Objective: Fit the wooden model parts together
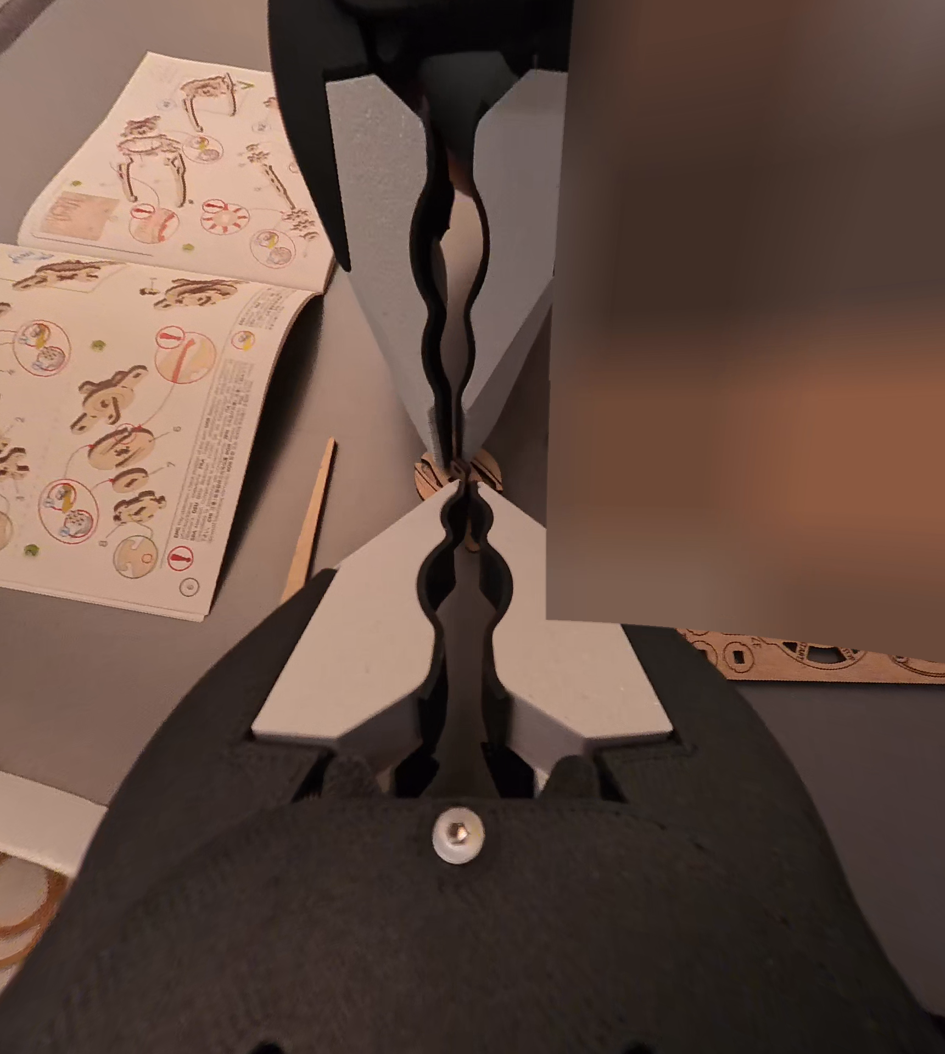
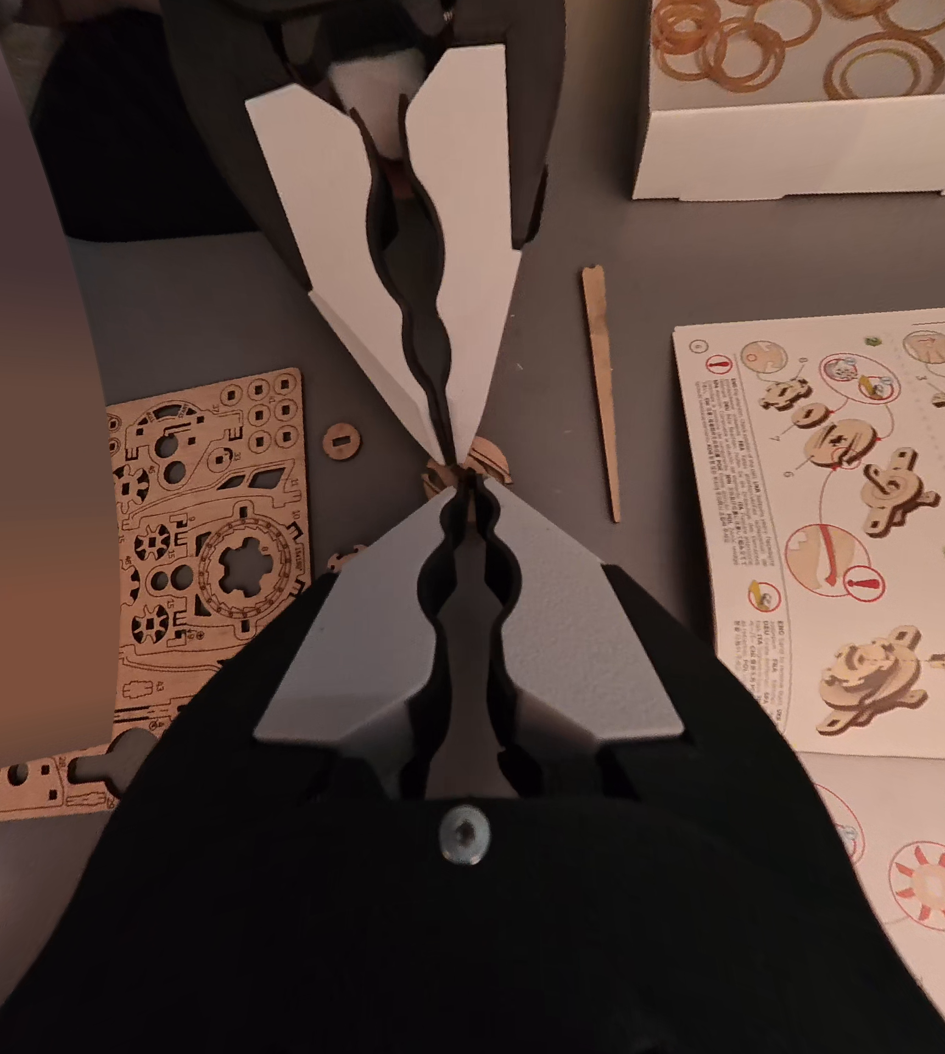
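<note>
My two grippers meet tip to tip above the grey table. In the left wrist view, my left gripper [image 1: 465, 491] comes in from below and is shut on a thin wooden piece [image 1: 471, 533] seen edge-on. My right gripper [image 1: 453, 456] comes down from above, shut on the same small round wooden part [image 1: 487, 469]. In the right wrist view, my right gripper [image 2: 467, 485] is at the bottom and pinches the part's thin edge [image 2: 471, 510]. The left gripper [image 2: 450, 453] faces it from above. The round part [image 2: 494, 456] shows on both sides of the tips; its middle is hidden.
An open instruction booklet [image 1: 116, 399] [image 2: 835, 542] lies on the table, with a wooden stick [image 1: 310, 525] [image 2: 601, 399] beside it. There is a laser-cut plywood sheet [image 2: 202, 542], a loose disc [image 2: 341, 440], a small toothed piece [image 2: 344, 562] and a white box of rubber bands [image 2: 801, 148]. Both grippers' tips are close together, under 4 cm apart. The loose disc [image 2: 341, 440] is about 5 centimeters from both grippers' fingertips.
</note>
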